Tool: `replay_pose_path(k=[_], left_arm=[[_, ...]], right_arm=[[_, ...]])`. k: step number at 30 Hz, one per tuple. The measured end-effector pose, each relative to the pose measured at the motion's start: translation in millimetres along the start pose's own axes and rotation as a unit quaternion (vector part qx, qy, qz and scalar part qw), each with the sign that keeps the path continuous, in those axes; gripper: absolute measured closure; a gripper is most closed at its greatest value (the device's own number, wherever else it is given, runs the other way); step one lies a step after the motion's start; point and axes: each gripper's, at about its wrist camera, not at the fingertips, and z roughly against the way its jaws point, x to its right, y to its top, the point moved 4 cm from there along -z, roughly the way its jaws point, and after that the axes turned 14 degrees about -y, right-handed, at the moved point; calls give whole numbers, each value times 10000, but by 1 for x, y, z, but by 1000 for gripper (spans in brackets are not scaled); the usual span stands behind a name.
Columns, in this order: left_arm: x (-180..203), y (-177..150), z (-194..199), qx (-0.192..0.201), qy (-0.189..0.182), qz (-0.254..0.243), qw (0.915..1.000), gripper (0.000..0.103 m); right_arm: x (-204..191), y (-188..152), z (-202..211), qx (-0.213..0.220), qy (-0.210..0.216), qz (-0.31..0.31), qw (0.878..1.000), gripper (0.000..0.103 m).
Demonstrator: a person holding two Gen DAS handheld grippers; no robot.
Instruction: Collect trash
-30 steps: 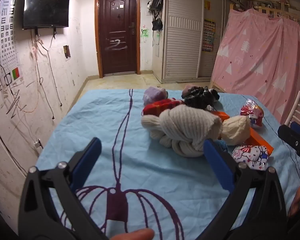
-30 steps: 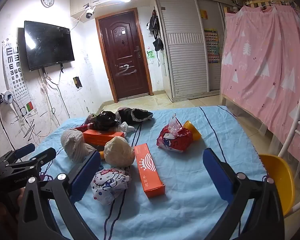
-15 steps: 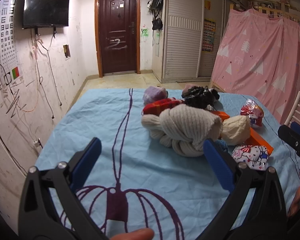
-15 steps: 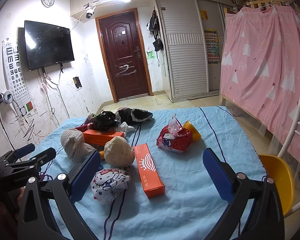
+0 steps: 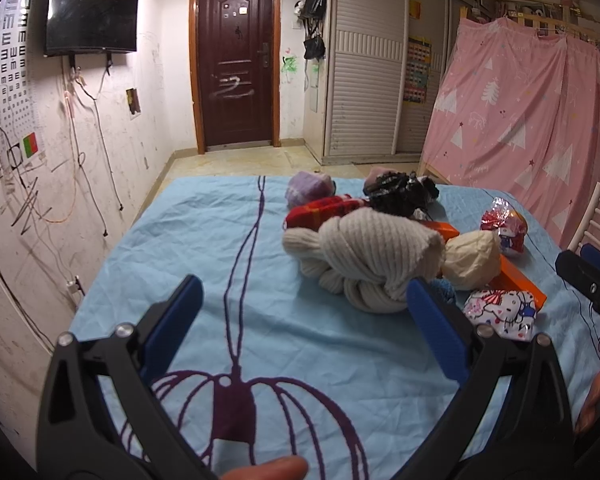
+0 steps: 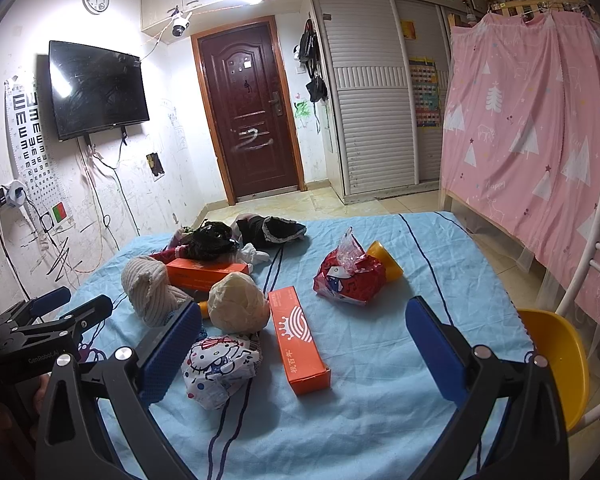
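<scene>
**Both grippers wide, trash waits on the blue sheet**

The L gripper (image 5: 304, 312) is wide open w/ nothing in it. Its blue pads (image 5: 436, 332) hang over the blue sheet (image 5: 180, 240), above the dark purple line drawing. From the L wrist cam, the cream knit bundle (image 5: 364, 256) sits at about 1 o'clock, just past the R-side pad. It does not touch the gripper.

The R gripper (image 6: 304, 336) is wide open too, holding nothing. From the R wrist cam, the trash lies between and past its fingers:
- Kitty wrapper (image 6: 220, 364), crumpled, white w/ a cartoon cat, at 11 o'clock, just beside the L-side pad.
- Orange box (image 6: 298, 340), long and flat, at 12 o'clock, right next to the kitty wrapper.
- Red snack bag (image 6: 350, 276), shiny and crinkled, at 1 o'clock, farther back. A yellow cup (image 6: 386, 260) lies tipped over, touching its far side.
- 2nd orange box (image 6: 208, 272) at 11 o'clock, far back, partly under black cloth (image 6: 212, 236).
- Pale round ball (image 6: 238, 304) at 11 o'clock, between the 2 boxes, close to the knit bundle.

A yellow chair seat (image 6: 556, 348) sits at 3 o'clock, off the sheet edge. The L gripper shows at 9 o'clock in this cam.
</scene>
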Motion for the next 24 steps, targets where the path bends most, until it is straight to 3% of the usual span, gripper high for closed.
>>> replay_pose_path(k=[24], left_arm=[[0, -2, 0, -3, -4, -4, 10000, 5]], right_arm=[[0, 0, 0, -2, -4, 4, 10000, 8]])
